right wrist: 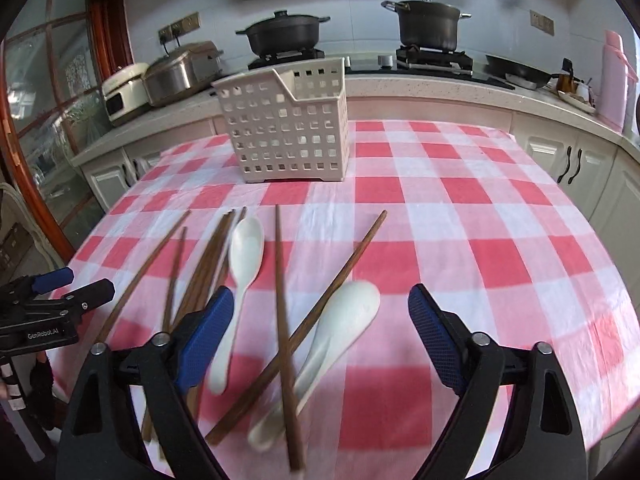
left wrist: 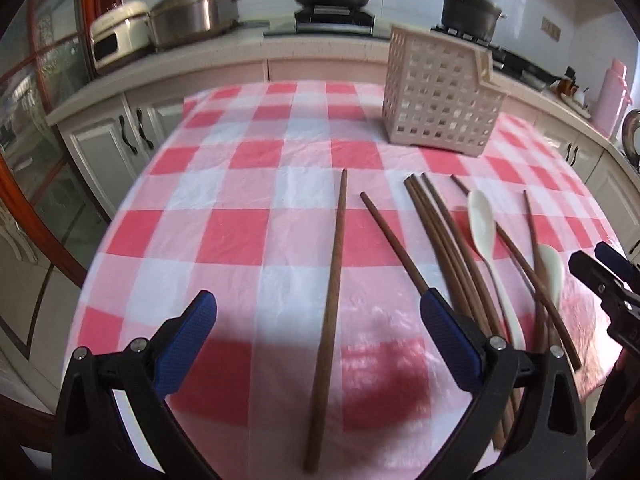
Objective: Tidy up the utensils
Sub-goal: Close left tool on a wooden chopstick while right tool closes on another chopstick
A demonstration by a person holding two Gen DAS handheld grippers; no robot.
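Several brown wooden chopsticks and two white spoons lie loose on a red-and-white checked tablecloth [left wrist: 248, 236]. In the left wrist view one chopstick [left wrist: 331, 276] lies between the fingers of my open left gripper [left wrist: 318, 312]; a bundle of chopsticks [left wrist: 448, 240] and the spoons [left wrist: 486, 232] lie to its right. In the right wrist view my open right gripper [right wrist: 320, 312] hovers over two crossed chopsticks [right wrist: 284, 296] and a white spoon [right wrist: 340, 320]; the other spoon [right wrist: 242, 256] lies by its left finger. A beige perforated utensil basket [left wrist: 440, 100] [right wrist: 288, 128] stands upright at the far side.
The table's edges fall away left and right. Behind it runs a kitchen counter [right wrist: 440, 88] with black pots [right wrist: 428, 26] on a stove, a steel cooker [left wrist: 192, 14] and a pink bottle [right wrist: 614, 80]. The other gripper shows at each view's edge [left wrist: 600, 276] [right wrist: 60, 292].
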